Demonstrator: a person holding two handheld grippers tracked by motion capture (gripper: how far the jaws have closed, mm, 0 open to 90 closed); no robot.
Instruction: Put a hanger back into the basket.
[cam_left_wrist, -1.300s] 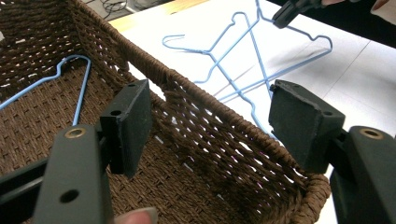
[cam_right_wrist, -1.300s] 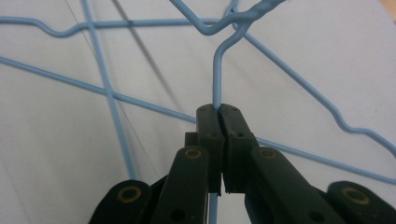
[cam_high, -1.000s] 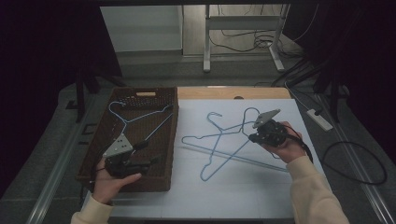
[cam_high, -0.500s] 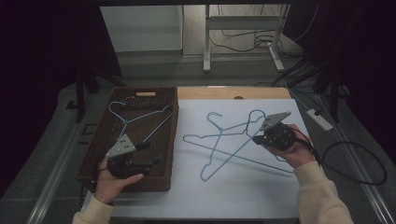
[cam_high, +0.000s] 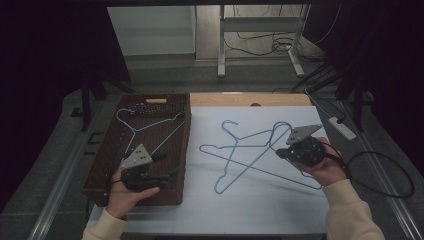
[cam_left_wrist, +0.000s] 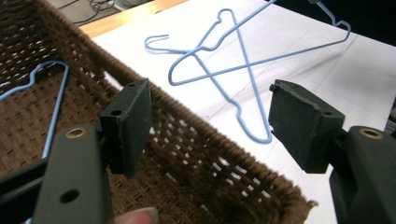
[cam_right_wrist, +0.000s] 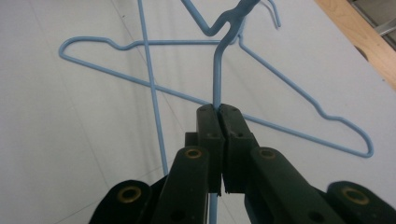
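Two blue wire hangers lie crossed on the white table sheet (cam_high: 260, 200), and a third blue hanger (cam_high: 145, 127) already rests inside the brown wicker basket (cam_high: 182, 145). From that I judge the work to be moving hangers from the sheet into the basket, with one in and two to go.

My right gripper (cam_right_wrist: 217, 112) has its jaws pressed together on a wire of the upper hanger (cam_right_wrist: 219, 60); the wire runs up from between my pads to the twisted neck and hook straight ahead. The other hanger (cam_right_wrist: 327, 119) lies flat beneath it, its long bar crossing just beyond my tips and its shoulder off to the right.

My left gripper (cam_left_wrist: 210, 126) is spread wide and holds nothing. It hovers over the near corner of the basket, whose rim passes between the pads, with both crossed hangers well ahead on the sheet.

So the pick-up is in hand. Next I would lift carefully, since the crossed hangers could snag, then carry mine over the rim.
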